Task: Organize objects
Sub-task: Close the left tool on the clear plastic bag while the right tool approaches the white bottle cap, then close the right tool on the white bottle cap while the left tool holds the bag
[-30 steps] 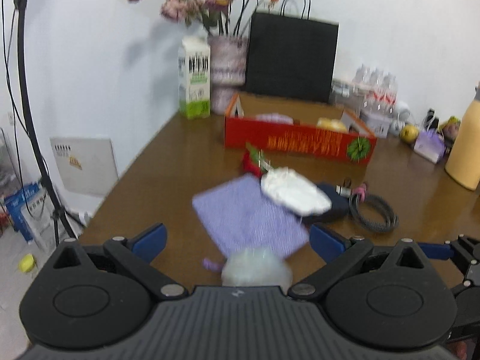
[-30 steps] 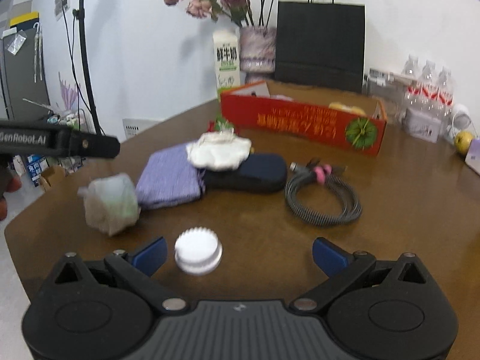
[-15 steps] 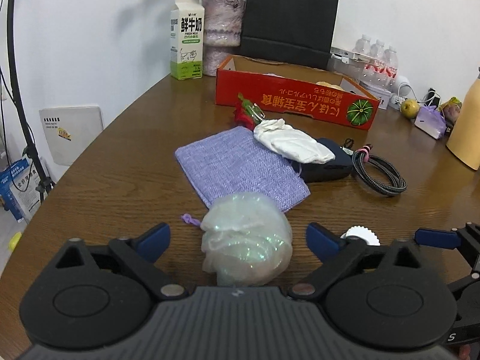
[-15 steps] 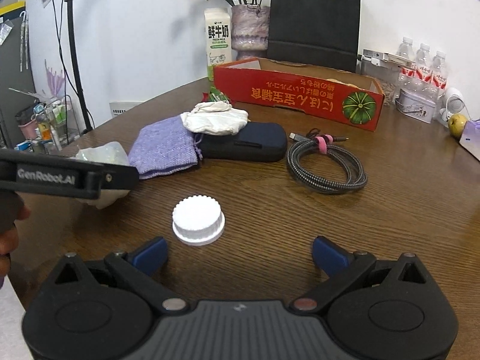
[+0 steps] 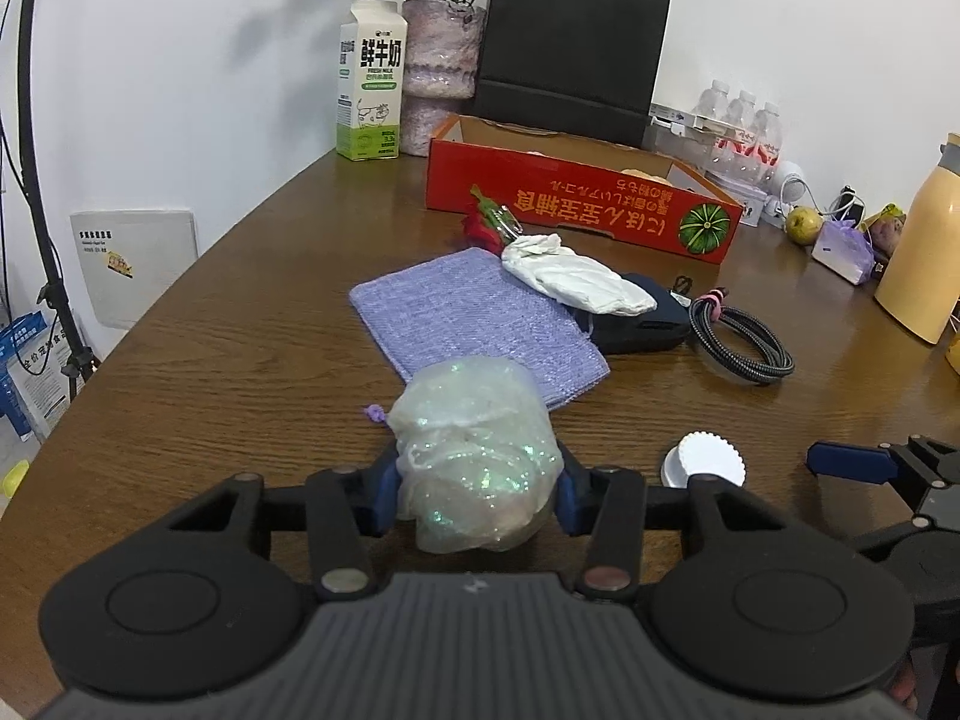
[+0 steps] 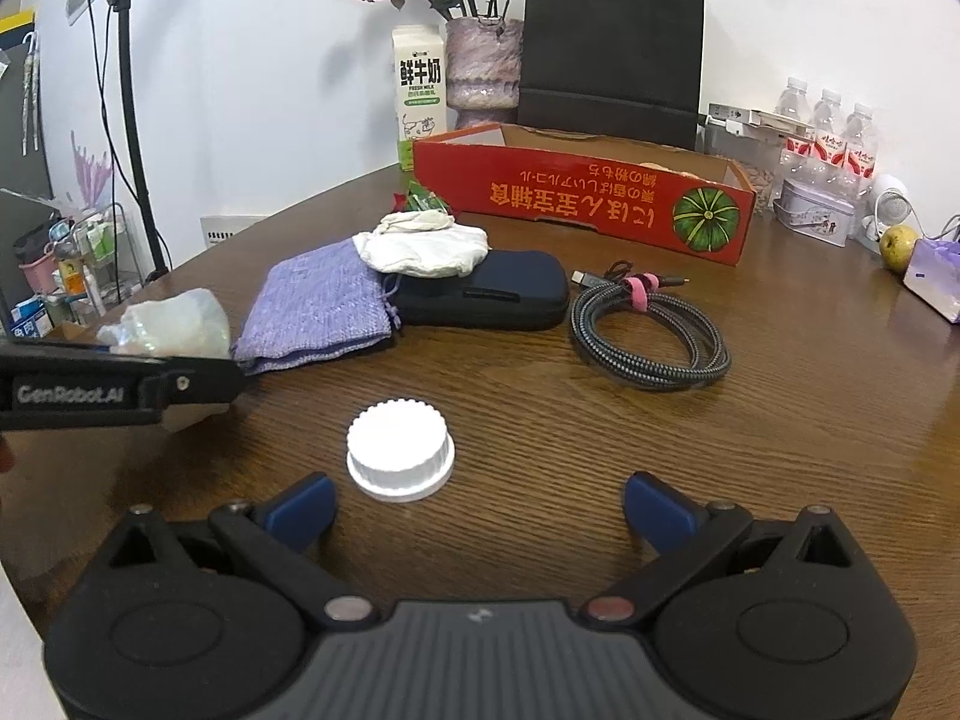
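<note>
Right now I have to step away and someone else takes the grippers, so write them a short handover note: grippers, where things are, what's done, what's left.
Left gripper: jaws have just been closing, pads now against the shiny wrapped bundle, which still sits on the table.
Right gripper: open, nothing in it, white cap just ahead of it.
Loose on the table: purple pouch, white cloth on the dark case, coiled cable.
Red box at the back seems the likely place for them.
Done: bundle gripped. Left: lift and place it, then the rest.
</note>
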`<state>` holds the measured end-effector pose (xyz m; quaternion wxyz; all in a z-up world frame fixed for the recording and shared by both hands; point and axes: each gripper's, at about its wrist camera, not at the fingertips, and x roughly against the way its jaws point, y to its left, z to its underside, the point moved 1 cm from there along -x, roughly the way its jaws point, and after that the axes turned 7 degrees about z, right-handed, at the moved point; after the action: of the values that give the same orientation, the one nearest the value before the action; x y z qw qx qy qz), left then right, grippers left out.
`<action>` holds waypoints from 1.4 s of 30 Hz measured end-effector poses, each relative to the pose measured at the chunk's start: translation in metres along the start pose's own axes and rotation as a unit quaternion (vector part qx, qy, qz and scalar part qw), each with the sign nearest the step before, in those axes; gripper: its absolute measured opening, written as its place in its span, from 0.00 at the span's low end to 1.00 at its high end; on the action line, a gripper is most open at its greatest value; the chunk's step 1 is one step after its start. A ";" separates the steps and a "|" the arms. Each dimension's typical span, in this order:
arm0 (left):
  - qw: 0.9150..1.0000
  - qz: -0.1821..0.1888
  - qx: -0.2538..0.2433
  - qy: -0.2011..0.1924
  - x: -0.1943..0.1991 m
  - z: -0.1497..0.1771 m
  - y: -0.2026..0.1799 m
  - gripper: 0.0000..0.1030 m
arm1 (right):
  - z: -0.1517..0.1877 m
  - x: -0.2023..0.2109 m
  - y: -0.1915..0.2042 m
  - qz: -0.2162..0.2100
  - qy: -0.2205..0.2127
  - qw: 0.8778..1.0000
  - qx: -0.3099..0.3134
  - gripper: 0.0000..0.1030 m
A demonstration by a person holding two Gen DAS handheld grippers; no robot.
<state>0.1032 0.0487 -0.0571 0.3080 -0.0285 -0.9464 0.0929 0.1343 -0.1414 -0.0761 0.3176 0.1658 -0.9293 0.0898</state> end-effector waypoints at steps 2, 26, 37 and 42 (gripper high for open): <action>1.000 0.000 0.001 -0.001 0.003 0.001 0.003 0.49 | -0.001 -0.001 0.003 0.000 0.000 1.000 -0.001 1.00; 1.000 0.007 0.007 -0.010 0.016 0.002 0.016 0.49 | -0.009 0.000 0.013 -0.008 -0.036 0.999 0.005 0.38; 1.000 0.016 -0.002 -0.018 0.017 -0.001 0.012 0.46 | -0.011 0.006 0.001 -0.012 -0.049 0.999 -0.008 0.38; 0.999 0.021 -0.010 -0.026 0.017 -0.009 0.004 0.46 | -0.015 0.011 -0.004 -0.009 -0.061 0.998 -0.009 0.38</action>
<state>0.0948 0.0563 -0.0408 0.2808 -0.0493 -0.9542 0.0911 0.1362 -0.1438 -0.0574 0.2628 0.1769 -0.9460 0.0682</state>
